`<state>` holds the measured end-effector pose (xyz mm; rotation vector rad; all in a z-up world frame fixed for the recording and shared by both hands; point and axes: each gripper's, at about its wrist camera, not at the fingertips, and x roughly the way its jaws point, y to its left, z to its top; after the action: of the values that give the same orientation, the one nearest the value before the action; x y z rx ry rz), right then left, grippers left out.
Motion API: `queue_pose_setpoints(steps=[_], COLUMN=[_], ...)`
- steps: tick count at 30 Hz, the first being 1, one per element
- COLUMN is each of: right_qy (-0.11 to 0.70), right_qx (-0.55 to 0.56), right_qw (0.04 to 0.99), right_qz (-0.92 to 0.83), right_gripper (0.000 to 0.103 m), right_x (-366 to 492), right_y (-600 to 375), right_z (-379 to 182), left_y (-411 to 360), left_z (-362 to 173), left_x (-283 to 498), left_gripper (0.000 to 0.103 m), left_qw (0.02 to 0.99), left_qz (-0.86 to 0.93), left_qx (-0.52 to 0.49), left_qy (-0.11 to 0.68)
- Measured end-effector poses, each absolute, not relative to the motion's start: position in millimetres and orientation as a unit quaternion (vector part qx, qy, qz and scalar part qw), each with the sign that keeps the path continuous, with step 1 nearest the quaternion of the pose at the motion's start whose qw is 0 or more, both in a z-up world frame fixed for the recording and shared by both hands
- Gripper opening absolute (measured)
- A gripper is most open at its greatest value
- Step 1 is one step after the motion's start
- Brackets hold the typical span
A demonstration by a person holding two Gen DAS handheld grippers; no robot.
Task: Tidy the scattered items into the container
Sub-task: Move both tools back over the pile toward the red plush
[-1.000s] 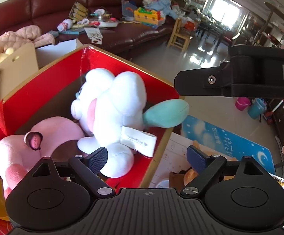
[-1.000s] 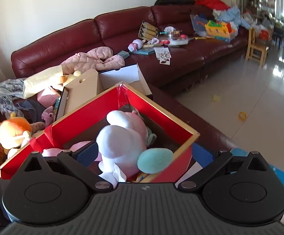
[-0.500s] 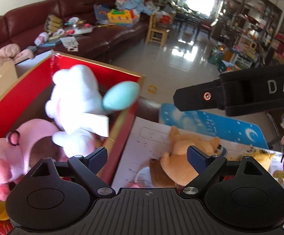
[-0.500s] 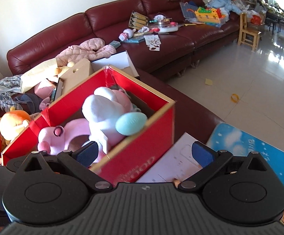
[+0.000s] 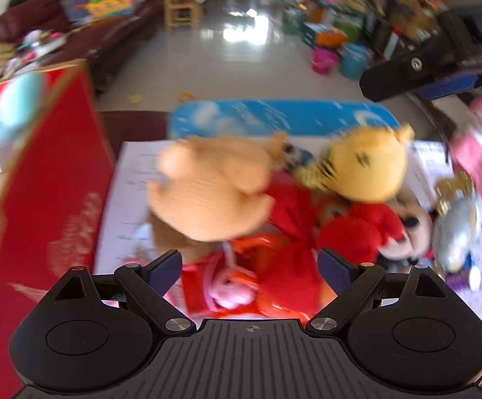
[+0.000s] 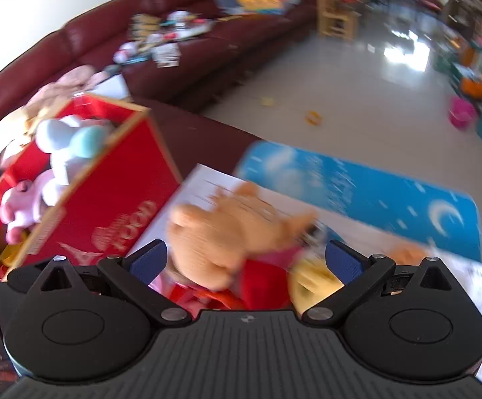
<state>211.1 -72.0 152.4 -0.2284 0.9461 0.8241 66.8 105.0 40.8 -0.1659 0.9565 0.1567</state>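
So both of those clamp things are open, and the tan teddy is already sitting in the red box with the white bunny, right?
Not quite. The tan teddy is not in the red box; it lies outside it, on the pile of toys beside the box, as the right wrist view shows. The rest holds: the white bunny is in the box, and both the left gripper and right gripper are open and empty.
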Motion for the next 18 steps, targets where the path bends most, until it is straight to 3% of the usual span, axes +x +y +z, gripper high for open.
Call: queue_pose_setpoints(steps=[4, 18], right_qy=[0.47, 0.538], right_qx=[-0.064, -0.029], right_qw=[0.803, 0.771], right_qz=[0.36, 0.339], right_gripper=[0.101, 0.068], right_x=[218.5, 220.3], right_y=[-107.6, -145.0], right_z=[127.3, 45.6], left_y=[73.6, 15.2], left_z=[23.3, -8.9], left_x=[79.8, 113.0], left_gripper=[0.095, 0.095], left_qw=[0.877, 0.876], left_qz=[0.043, -0.02], left_qx=[-0.054, 0.063], left_qy=[0.475, 0.477])
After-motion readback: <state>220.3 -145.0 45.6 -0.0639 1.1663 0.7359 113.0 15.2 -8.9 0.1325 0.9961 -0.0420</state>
